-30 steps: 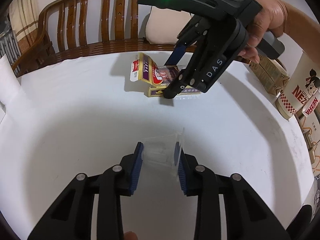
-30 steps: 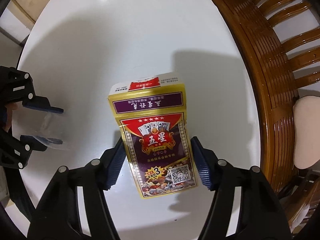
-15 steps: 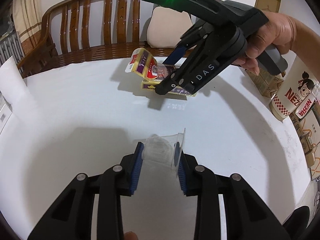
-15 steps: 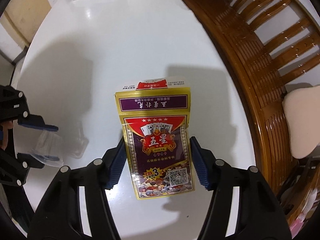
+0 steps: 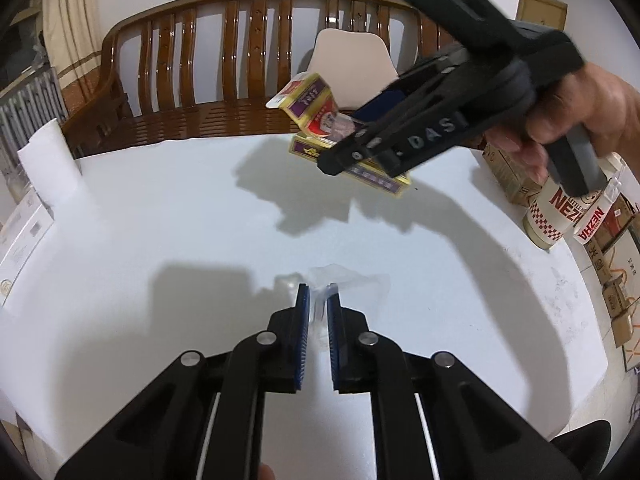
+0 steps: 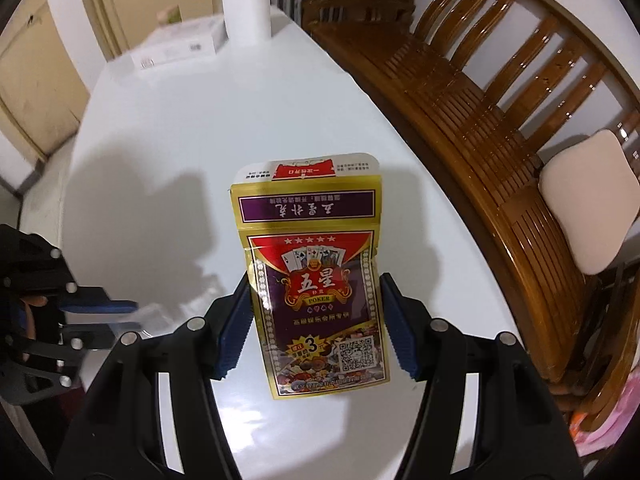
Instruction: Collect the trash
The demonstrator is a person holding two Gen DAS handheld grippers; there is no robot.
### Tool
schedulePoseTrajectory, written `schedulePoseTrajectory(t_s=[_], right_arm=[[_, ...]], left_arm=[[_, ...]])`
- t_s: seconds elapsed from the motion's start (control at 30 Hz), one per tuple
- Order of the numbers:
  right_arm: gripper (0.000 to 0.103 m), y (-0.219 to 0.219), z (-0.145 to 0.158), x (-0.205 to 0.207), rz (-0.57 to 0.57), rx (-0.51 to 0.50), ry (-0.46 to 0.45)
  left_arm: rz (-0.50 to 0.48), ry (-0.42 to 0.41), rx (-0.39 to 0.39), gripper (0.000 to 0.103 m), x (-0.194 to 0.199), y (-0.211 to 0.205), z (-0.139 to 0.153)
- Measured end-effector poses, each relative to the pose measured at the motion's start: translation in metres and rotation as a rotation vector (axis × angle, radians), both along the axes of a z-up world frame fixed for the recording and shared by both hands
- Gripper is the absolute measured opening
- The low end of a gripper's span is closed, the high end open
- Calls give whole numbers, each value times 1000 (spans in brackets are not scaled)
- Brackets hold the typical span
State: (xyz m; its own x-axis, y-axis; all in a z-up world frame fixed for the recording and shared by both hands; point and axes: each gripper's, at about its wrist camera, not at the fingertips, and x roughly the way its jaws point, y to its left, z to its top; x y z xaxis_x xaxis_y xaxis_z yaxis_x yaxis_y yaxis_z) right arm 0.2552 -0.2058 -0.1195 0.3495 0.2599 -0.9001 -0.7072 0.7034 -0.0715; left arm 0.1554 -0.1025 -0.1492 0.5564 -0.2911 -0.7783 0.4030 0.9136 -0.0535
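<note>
Left gripper (image 5: 317, 300): jaws have just been closing and now pinch a clear wrapper (image 5: 348, 282), crumpled thin between the blue pads; the rest of the film bulges out ahead and to the right of the tips, over the white desk (image 5: 160, 220). Whether the wrapper touches the desk I cannot tell

Right gripper (image 6: 316, 320): jaws clamped on the two side edges of a card box (image 6: 316, 292), gold and purple with a red panel marked POKER. The box is clear of the desk, its shadow lying apart below it in the left wrist view, top flap open and pointing away from the camera. A hand (image 5: 576, 108) holds this gripper's grip

Desk edges: paper roll (image 6: 246, 10) and flat white carton (image 6: 180, 46) at the far end, printed cup (image 5: 560, 216) at the right rim. Wooden bench (image 5: 200, 68) with a pale cushion (image 6: 588, 200) runs beside the desk
</note>
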Motion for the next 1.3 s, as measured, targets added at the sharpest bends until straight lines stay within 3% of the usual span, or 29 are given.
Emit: schedulePoseTrajectory(t_s=[0.37, 0.57, 0.6, 0.63, 0.67, 0.7, 1.3], right_arm=[[59, -3, 27, -48, -85, -12, -60], [59, -6, 31, -60, -95, -5, -53], [59, -7, 31, -60, -98, -7, -51], [59, -8, 29, -58, -108, -20, -59], [59, -9, 28, -56, -107, -15, -54], [59, -9, 26, -54, -110, -12, -52], [59, -16, -7, -17, -113, 2, -18]], left_arm=[[5, -2, 9, 1, -26, 4, 5], [-27, 39, -12, 1, -20, 12, -16], [-36, 42, -13, 4, -18, 12, -20], [-31, 51, -3, 27, -16, 11, -25], [-24, 56, -5, 83, -15, 12, -27], [-21, 55, -23, 96, -14, 13, -29], [22, 49, -7, 95, 25, 0, -66]])
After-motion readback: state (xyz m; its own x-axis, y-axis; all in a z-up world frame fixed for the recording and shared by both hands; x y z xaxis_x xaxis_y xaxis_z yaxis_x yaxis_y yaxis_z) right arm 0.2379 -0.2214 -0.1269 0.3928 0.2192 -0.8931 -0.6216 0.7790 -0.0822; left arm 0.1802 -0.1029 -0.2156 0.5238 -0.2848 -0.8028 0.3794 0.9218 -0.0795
